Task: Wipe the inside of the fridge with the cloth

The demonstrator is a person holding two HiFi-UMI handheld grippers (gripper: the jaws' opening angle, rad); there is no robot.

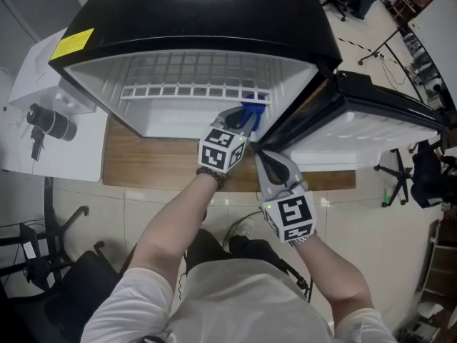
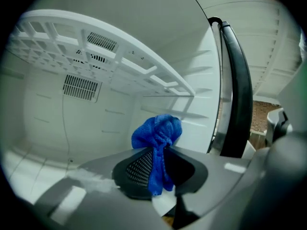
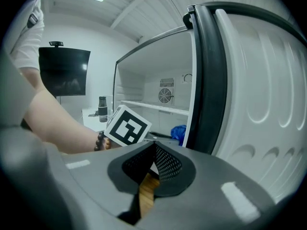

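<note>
The small fridge (image 1: 214, 20) stands open with white inner walls (image 2: 43, 114) and a wire shelf (image 1: 193, 73). My left gripper (image 1: 246, 120) reaches into its lower right part, shut on a bunched blue cloth (image 2: 157, 133), which sticks out ahead of the jaws near the right inner wall. The same cloth (image 1: 253, 109) shows blue at the fridge's mouth in the head view and the cloth (image 3: 178, 132) peeks past the door edge in the right gripper view. My right gripper (image 1: 263, 156) is shut with nothing in it, held just outside by the open door's (image 1: 371, 120) hinge side.
The fridge rests on a wooden board (image 1: 143, 163). A white side table (image 1: 43, 134) with a black camera lens (image 1: 50, 123) is at the left. Office chairs (image 1: 421, 170) and a chair base (image 1: 50, 256) stand on the tiled floor around me.
</note>
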